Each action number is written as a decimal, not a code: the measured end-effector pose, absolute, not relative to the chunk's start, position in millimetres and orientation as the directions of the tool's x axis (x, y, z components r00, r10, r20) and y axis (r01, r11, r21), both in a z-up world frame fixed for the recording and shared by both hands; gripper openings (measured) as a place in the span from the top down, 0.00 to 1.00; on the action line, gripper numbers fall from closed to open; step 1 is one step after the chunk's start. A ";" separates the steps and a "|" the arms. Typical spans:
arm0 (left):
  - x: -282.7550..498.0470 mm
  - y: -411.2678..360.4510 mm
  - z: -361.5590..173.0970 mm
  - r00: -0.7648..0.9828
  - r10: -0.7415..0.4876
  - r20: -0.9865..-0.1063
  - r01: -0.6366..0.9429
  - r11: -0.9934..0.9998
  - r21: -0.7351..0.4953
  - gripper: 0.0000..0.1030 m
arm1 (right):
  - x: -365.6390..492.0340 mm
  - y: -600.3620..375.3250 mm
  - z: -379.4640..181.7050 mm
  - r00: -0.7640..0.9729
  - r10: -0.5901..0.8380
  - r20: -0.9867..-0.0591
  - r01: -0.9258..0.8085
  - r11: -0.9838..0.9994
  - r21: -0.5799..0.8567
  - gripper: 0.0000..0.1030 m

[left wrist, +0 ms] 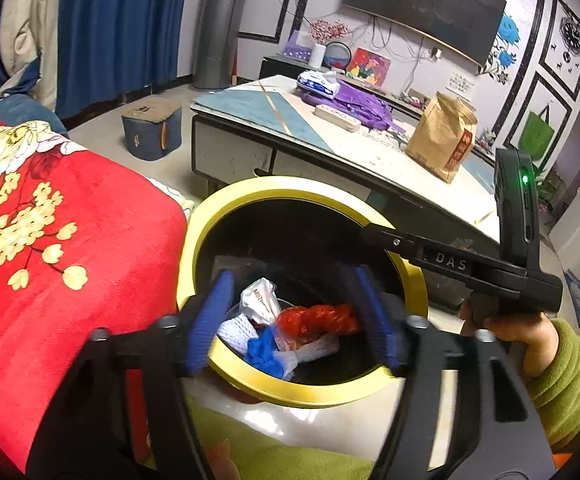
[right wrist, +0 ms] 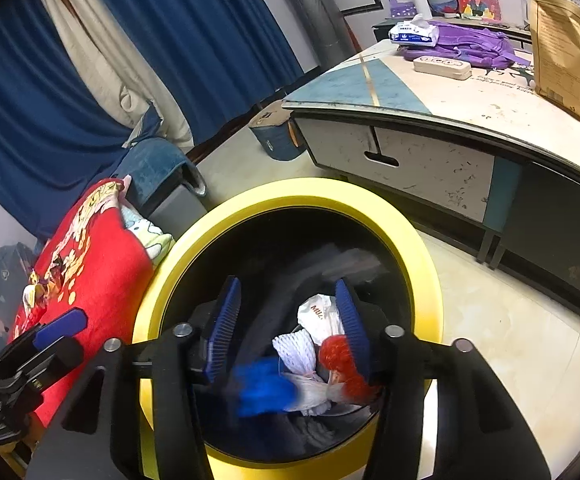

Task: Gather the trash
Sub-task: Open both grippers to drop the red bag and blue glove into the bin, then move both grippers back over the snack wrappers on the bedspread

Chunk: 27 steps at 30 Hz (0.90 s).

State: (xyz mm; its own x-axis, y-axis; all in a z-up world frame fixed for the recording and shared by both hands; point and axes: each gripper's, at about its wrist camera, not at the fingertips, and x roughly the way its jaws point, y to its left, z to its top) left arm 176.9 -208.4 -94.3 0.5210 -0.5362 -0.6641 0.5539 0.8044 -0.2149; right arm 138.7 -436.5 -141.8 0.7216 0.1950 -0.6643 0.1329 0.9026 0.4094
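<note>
So we've got both grippers parked right over the yellow-rimmed bin (left wrist: 302,394), and neither one is carrying anything. The left gripper (left wrist: 296,320) has its jaws spread wide with nothing between them, and the right gripper (right wrist: 290,328) is the same story, fingers apart and empty.

The trash is sitting straight below and just ahead of both sets of fingertips, down in the bottom of the bin: a crumpled white wrapper (left wrist: 260,300), a red net bag (left wrist: 318,320), white foam netting (right wrist: 294,350) and something blue (right wrist: 264,386) that's too blurry in the right view for us to name properly. Looks like a glove or a bag, can't tell.

What could go wrong from here, as we see it:

- The right gripper's body reaches across the bin mouth in front of the left one. Pull both out carelessly and they could knock each other.
- Fingertips sit inside the rim line, so lifting at an angle could catch the rim and tip the bin toward the red blanket (left wrist: 70,240) on the left gripper's left.
- Closing the jaws now could snag the netting and drag it back out.
</note>
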 end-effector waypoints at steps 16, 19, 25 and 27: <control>166.7 -177.8 -73.9 0.636 -0.484 -0.601 0.487 0.856 -0.174 0.11 | 128.1 -424.7 -111.3 0.798 0.109 -0.593 0.116 0.937 0.329 0.27; 164.2 -170.4 -68.3 0.665 -0.466 -0.583 0.467 0.869 -0.161 0.11 | 127.7 -418.4 -103.7 0.807 0.116 -0.579 0.095 0.943 0.320 0.26; 161.5 -151.3 -58.3 0.713 -0.431 -0.553 0.414 0.895 -0.163 0.11 | 126.4 -402.1 -89.6 0.819 0.136 -0.558 0.051 0.950 0.308 0.26; 161.9 -144.8 -55.4 0.727 -0.420 -0.544 0.398 0.902 -0.166 0.11 | 125.8 -393.6 -85.0 0.821 0.148 -0.551 0.029 0.954 0.298 0.26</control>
